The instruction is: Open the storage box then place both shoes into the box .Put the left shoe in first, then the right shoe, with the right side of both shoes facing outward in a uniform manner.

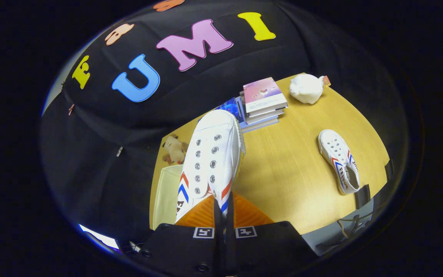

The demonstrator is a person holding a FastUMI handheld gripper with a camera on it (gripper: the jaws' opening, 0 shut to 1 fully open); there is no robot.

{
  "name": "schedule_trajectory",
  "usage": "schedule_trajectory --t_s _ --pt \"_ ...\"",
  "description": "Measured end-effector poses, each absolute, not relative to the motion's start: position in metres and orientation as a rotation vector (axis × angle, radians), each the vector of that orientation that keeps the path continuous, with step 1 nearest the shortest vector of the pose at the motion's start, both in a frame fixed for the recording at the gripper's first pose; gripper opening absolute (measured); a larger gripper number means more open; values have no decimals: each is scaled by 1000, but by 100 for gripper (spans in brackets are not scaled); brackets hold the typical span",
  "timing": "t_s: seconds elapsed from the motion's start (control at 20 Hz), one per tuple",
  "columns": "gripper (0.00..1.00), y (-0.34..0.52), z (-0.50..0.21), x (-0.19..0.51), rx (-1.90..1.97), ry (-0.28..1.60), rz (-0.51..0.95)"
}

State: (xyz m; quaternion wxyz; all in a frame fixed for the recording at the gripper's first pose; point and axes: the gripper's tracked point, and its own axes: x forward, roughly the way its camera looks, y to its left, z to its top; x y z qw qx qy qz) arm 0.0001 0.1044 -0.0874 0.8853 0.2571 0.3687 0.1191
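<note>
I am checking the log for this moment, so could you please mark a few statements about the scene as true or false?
1. The gripper jaws are pinched on a white shoe. True.
2. A second shoe lies on the wooden table. True.
3. The books are stacked beside that second shoe, touching it. False: they lie apart, further back.
4. Both shoes are inside the box. False: one is held, one is on the table.

Gripper (pixel 224 215) fingers pinched on shoe (pixel 212 157) side wall, raised.
</note>
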Motion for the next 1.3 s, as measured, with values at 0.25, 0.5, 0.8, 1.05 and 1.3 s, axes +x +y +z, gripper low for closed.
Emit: schedule_trajectory --t_s 0.25,0.5,0.8,1.05,1.3 --pt "5 187 -73 -8 565 817 392" --pt "5 251 -115 -18 503 941 448" --pt "5 289 -180 -13 448 1070 405" --pt "5 308 -222 -3 403 1149 340" --pt "6 320 -261 -5 372 1229 273"
